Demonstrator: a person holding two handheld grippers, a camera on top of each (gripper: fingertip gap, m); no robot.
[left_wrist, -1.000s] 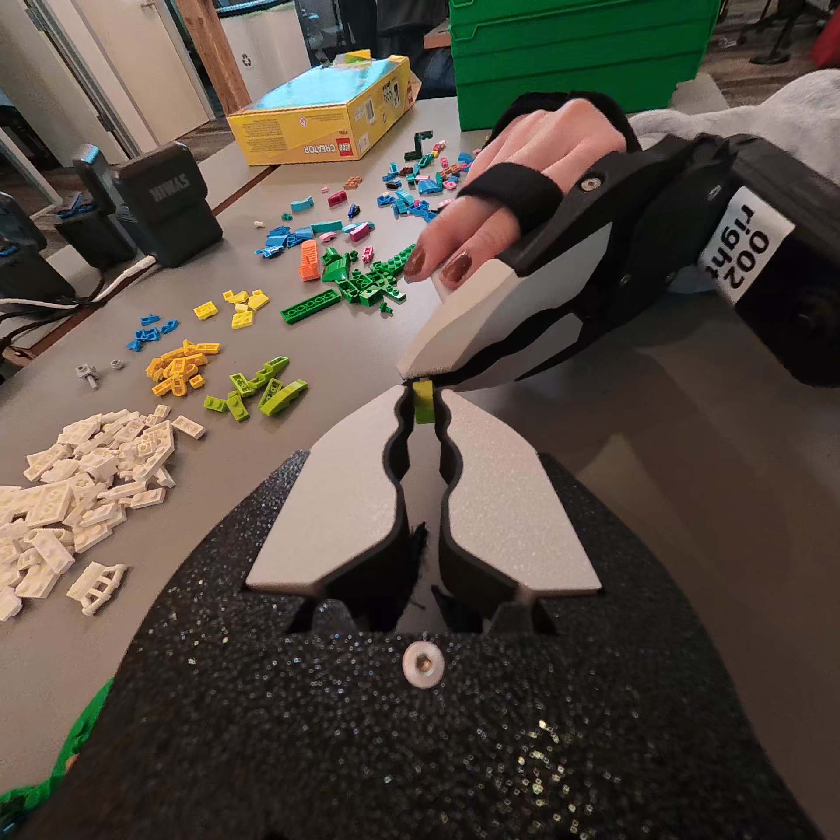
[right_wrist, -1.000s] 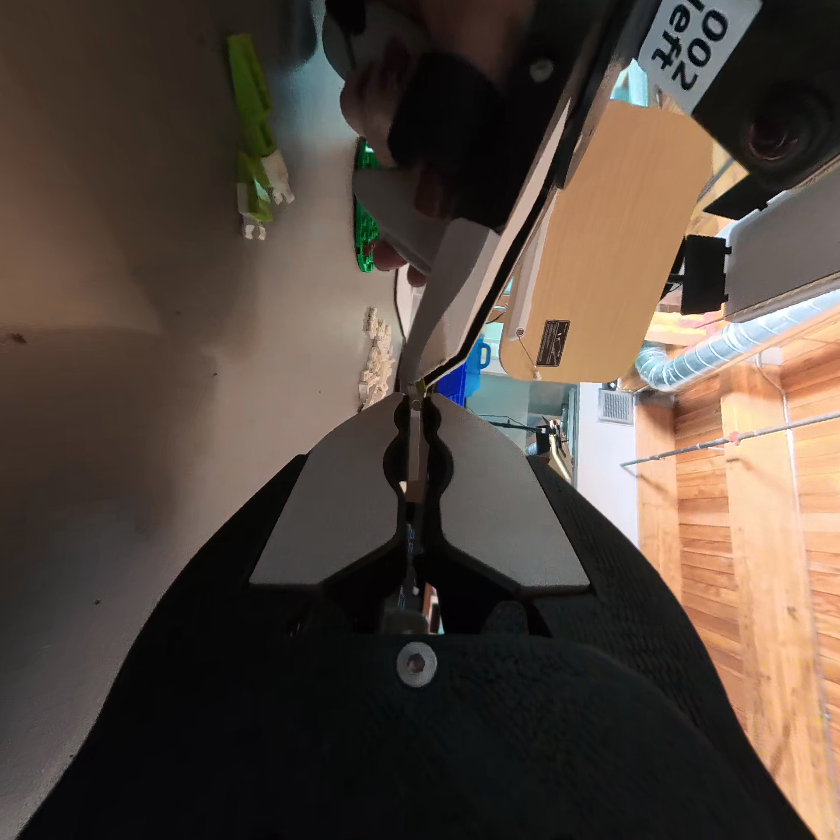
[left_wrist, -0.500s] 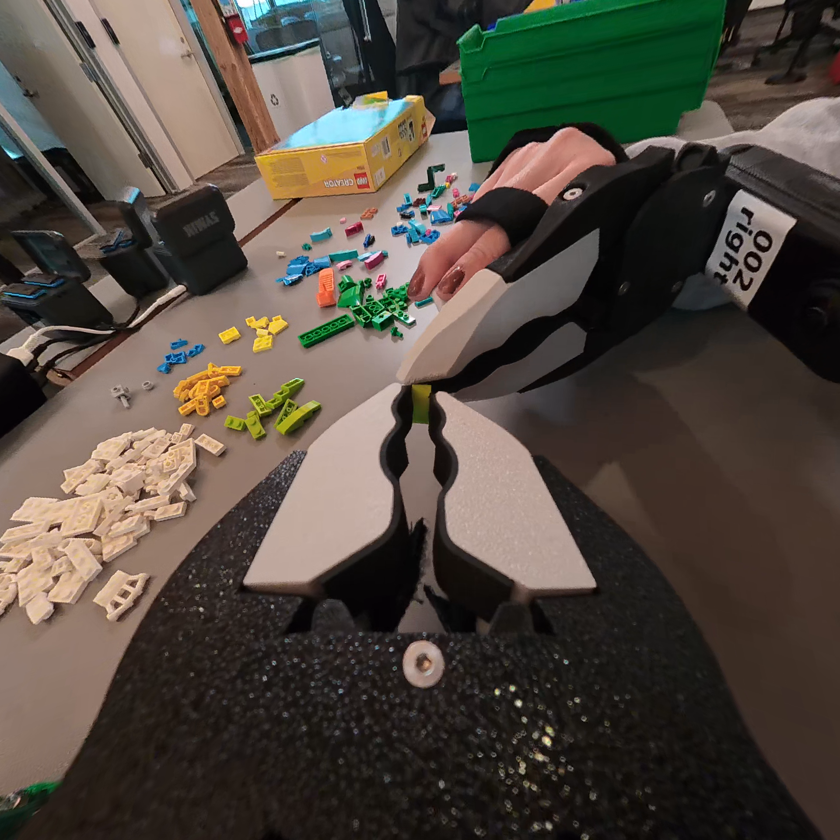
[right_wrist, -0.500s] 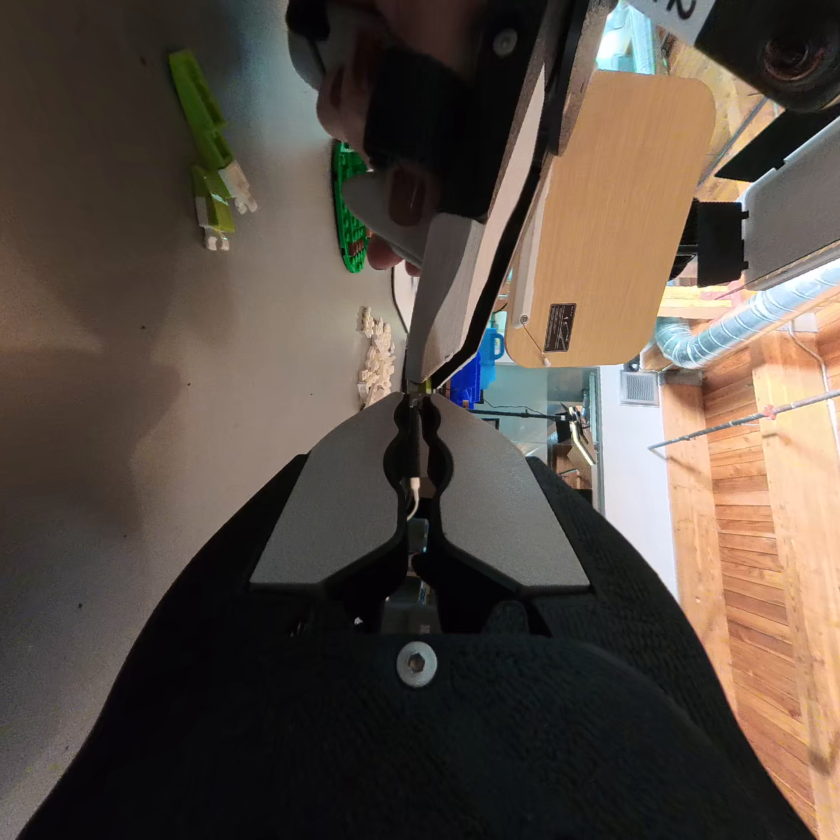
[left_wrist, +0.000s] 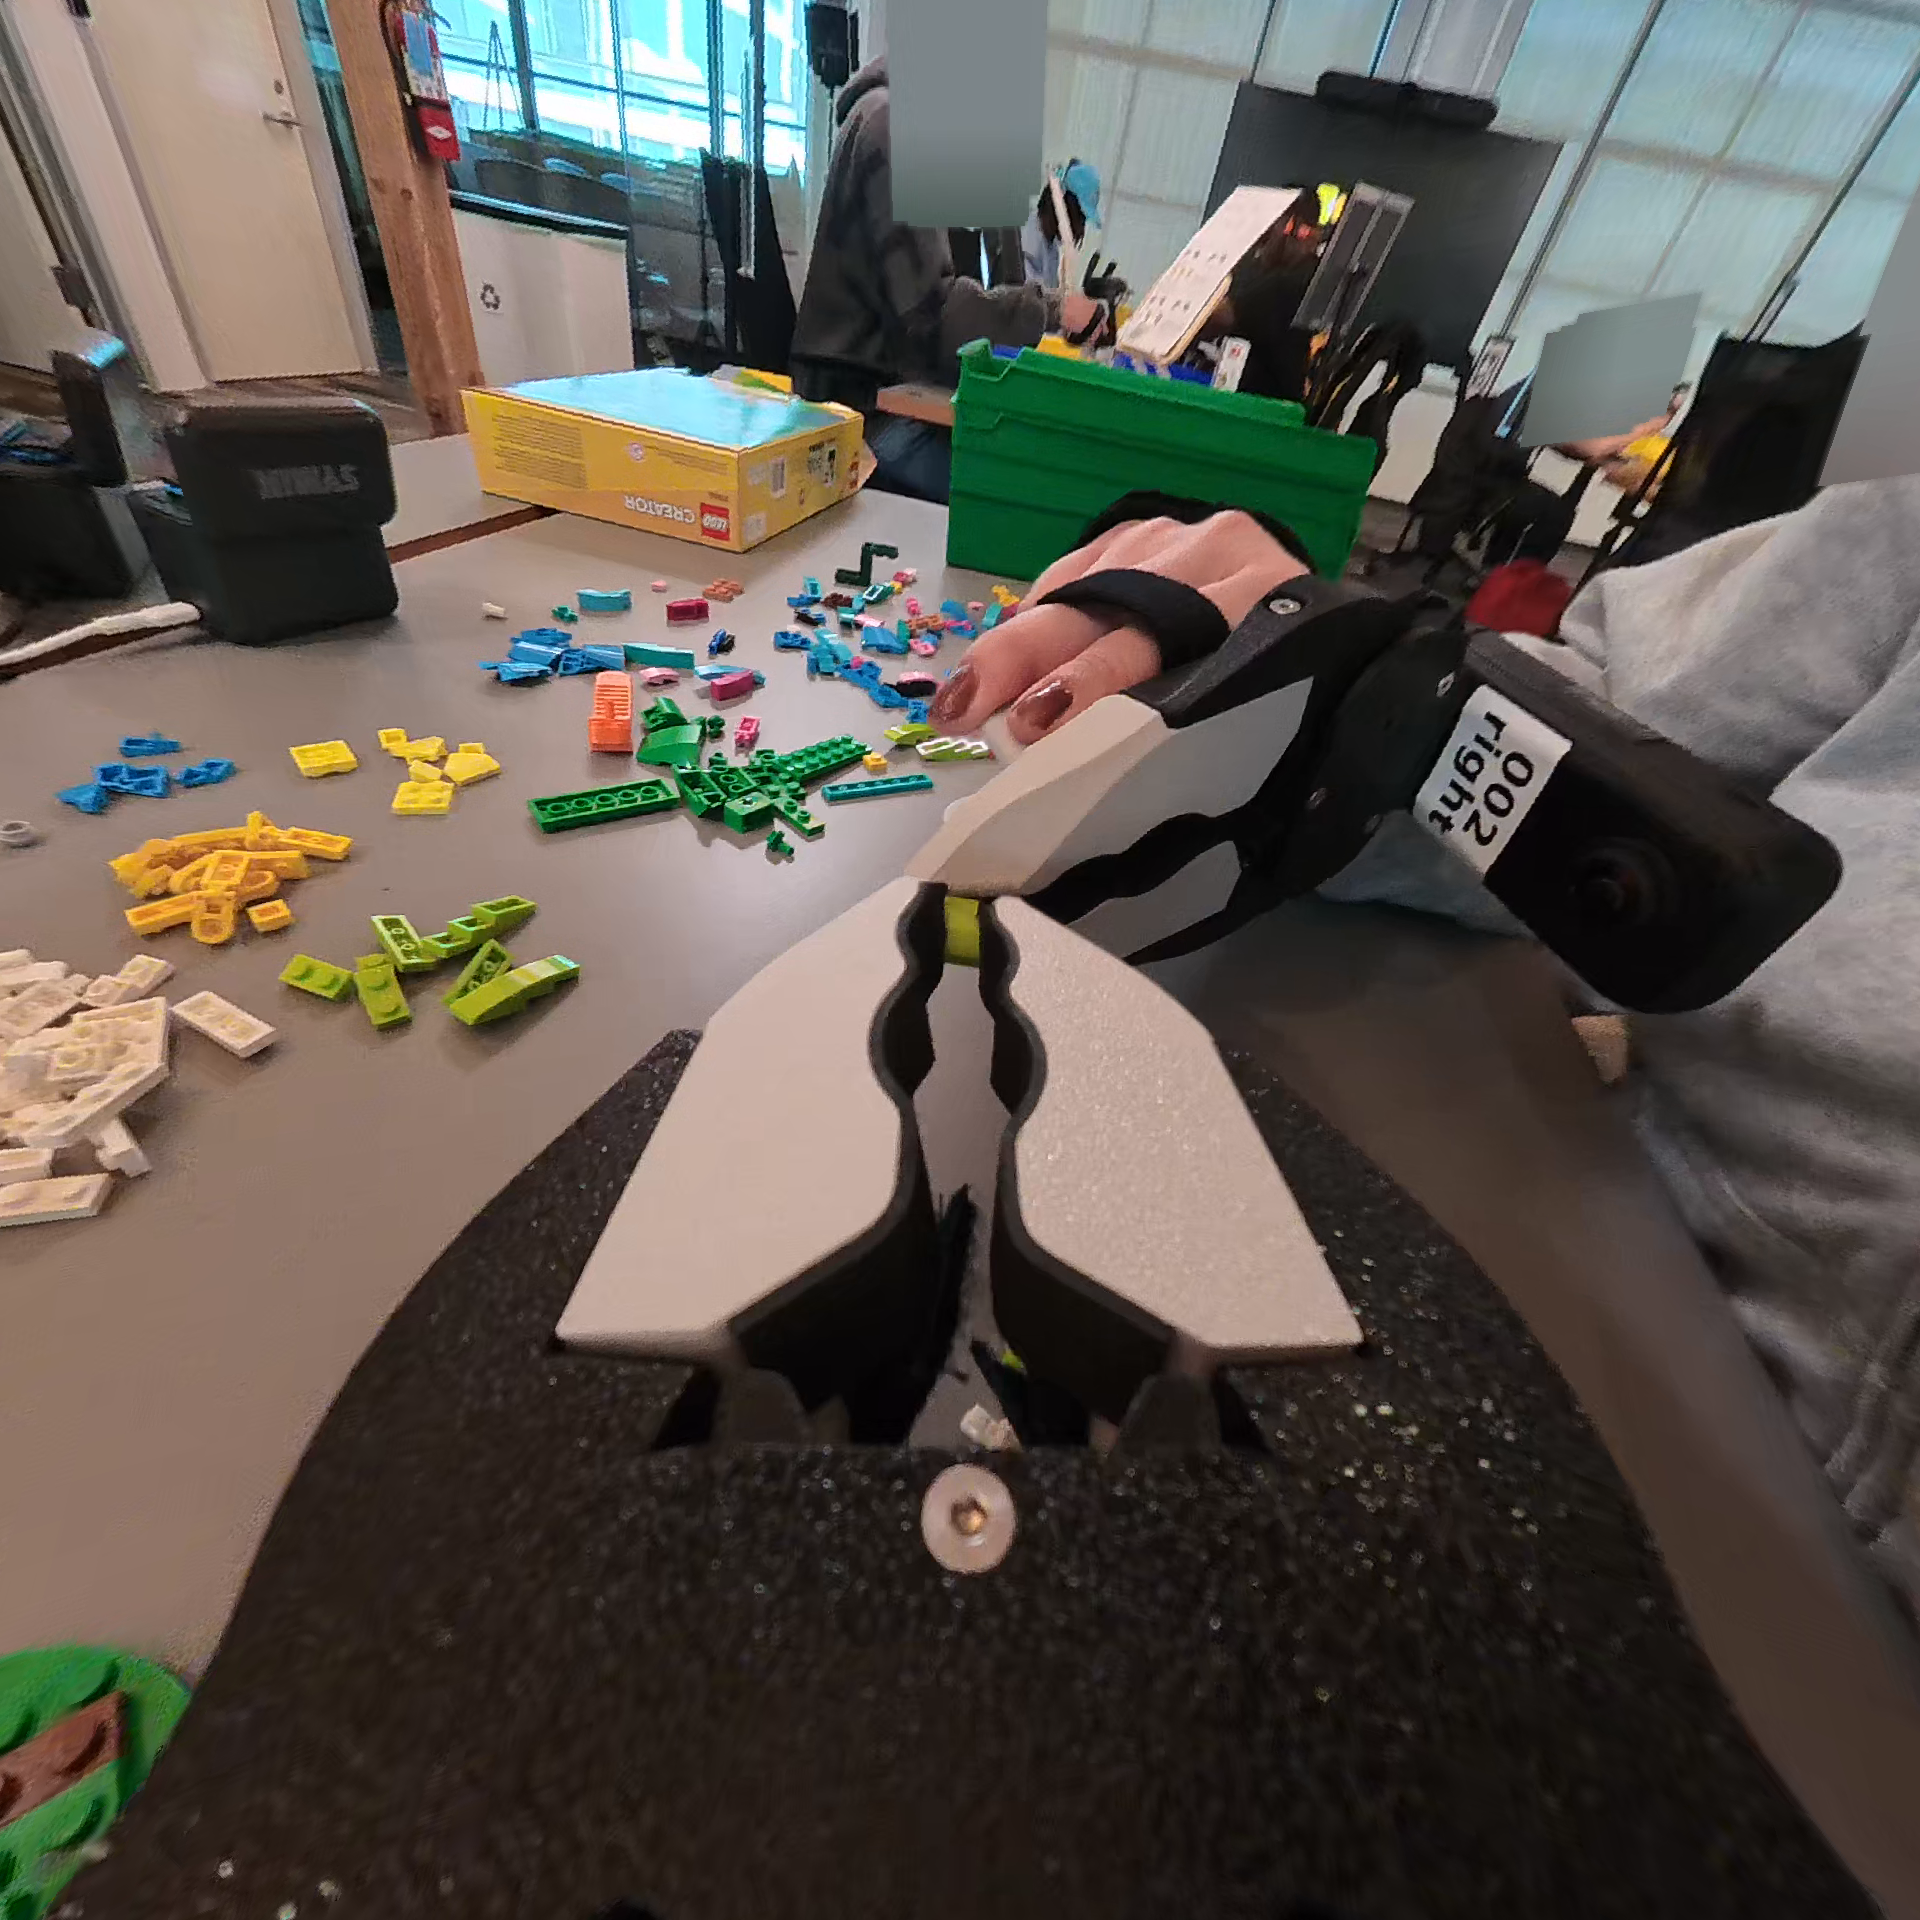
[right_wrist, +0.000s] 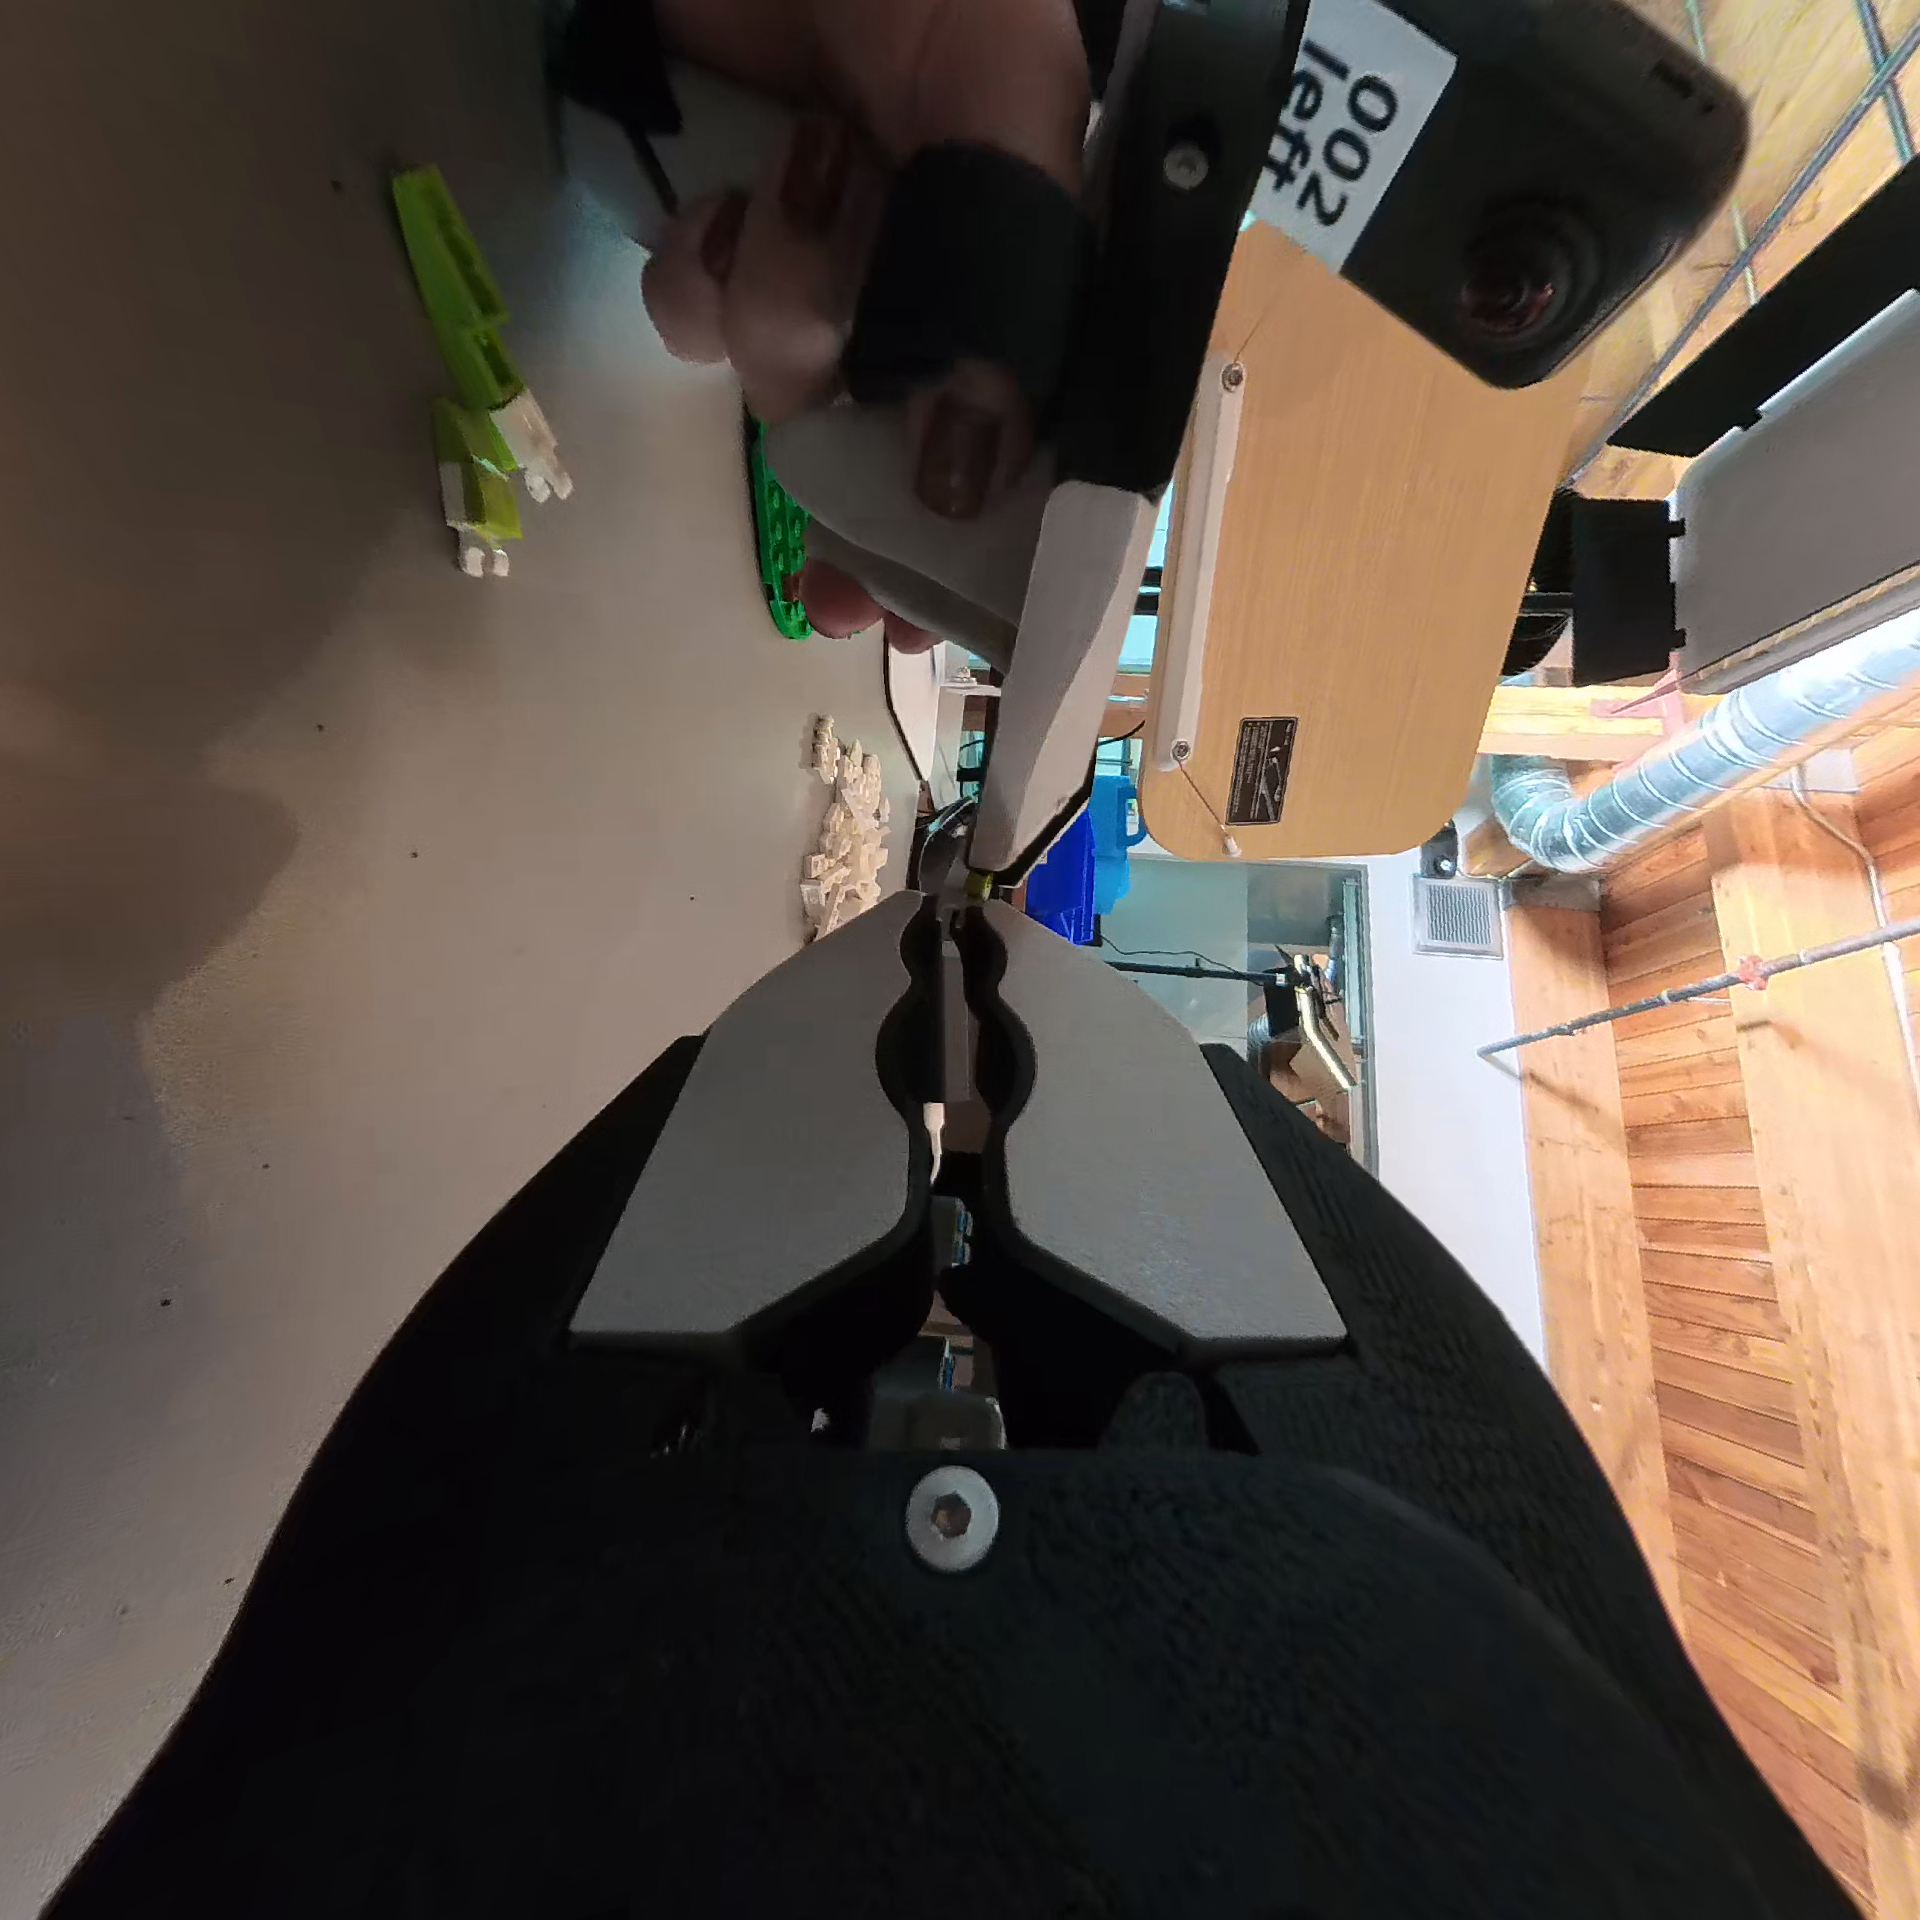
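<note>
Pinching lime-green brick (left_wrist: 962, 928) between left gripper (left_wrist: 958, 914) pads, above grey table (left_wrist: 312, 1195).
Right gripper (left_wrist: 935, 868) tips, closed together, meet same brick from the right; loose lime-green pieces (left_wrist: 436, 961), then green plates (left_wrist: 727, 790), lie beyond.

Lime brick (left_wrist: 962, 928) – apparently plain – grey table (left_wrist: 312, 1195)

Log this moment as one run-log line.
left gripper: shut on lime green brick | right gripper: tips meeting that brick, grasp unclear | table: sorted brick piles
</note>
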